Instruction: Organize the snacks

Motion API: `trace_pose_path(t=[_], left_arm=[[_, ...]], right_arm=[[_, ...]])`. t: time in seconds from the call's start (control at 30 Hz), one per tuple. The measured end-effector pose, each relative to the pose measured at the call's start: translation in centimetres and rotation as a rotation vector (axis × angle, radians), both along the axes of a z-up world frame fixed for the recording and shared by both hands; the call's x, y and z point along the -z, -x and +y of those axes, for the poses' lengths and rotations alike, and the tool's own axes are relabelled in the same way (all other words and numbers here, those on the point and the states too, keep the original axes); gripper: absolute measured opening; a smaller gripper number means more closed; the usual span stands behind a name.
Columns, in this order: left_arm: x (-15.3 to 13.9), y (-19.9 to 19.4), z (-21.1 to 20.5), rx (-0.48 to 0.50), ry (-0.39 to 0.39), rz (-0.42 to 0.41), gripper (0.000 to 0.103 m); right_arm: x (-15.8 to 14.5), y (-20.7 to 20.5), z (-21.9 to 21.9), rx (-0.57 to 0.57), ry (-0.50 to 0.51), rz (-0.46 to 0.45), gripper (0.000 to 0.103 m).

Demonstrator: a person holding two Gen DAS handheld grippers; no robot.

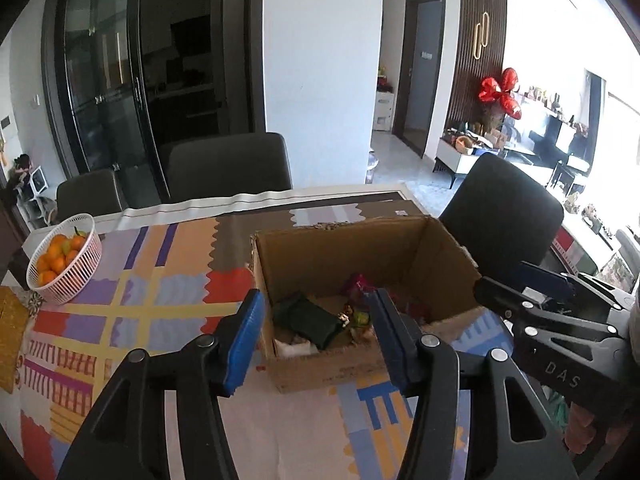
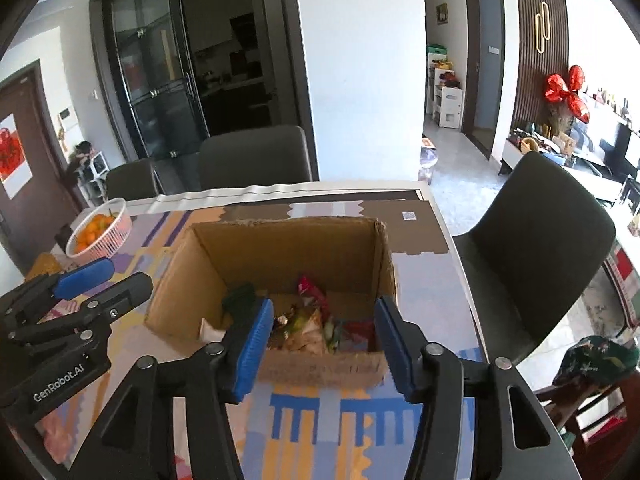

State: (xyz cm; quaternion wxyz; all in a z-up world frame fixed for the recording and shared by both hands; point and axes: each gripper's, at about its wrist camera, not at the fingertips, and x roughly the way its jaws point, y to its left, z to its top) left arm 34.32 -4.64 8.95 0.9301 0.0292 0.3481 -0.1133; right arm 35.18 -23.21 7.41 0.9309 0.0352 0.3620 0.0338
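Observation:
An open cardboard box [image 1: 340, 248] stands on the patterned tablecloth and also shows in the right wrist view [image 2: 288, 252]. Inside lie several snack packets: a dark green one [image 1: 308, 318], a pink-red one [image 1: 358, 284] and mixed wrappers [image 2: 316, 324]. My left gripper [image 1: 316, 340] is open and empty, hovering just before the box's near wall. My right gripper [image 2: 324, 344] is open and empty, also at the near wall. Each gripper shows in the other's view: the right gripper [image 1: 516, 284] at the box's right, the left gripper [image 2: 108, 280] at its left.
A white basket of oranges [image 1: 64, 260] sits at the table's far left and also shows in the right wrist view [image 2: 100, 230]. Dark chairs [image 1: 228, 168] stand behind the table, and another chair [image 2: 536, 240] to the right. The table edge runs close on the right.

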Motion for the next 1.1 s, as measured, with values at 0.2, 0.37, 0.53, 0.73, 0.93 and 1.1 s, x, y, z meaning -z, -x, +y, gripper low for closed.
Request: trace_pose_path(t=[0.2, 0.37, 0.53, 0.73, 0.93, 1.1], left_arm=[[-0.9, 3.9, 0.7, -0.001, 0.020, -0.046, 0.062], [-1.4, 7.6, 1.2, -0.017, 0.008, -0.099, 0.074], [-2.1, 11.2, 1.6, -0.030, -0.011, -0.155, 0.082], [-2.5, 14.7, 2.3, -0.044, -0.011, -0.197, 0.090], [-2.1, 17.3, 3.0, -0.067, -0.008, -0.214, 0.099], [-1.4, 18.9, 3.3, -0.071, 0.013, -0.193, 0.100]], right_arm=[[-0.7, 3.9, 0.1, 0.009, -0.002, -0.051, 0.065], [-1.7, 7.4, 0.4, 0.035, 0.020, -0.106, 0.070], [-2.6, 11.0, 0.7, 0.047, 0.036, -0.158, 0.075], [-3.0, 14.6, 1.7, 0.047, 0.064, -0.202, 0.075], [-3.1, 17.6, 2.1, 0.058, 0.075, -0.238, 0.076], [-2.8, 19.4, 2.6, 0.052, 0.082, -0.247, 0.077]])
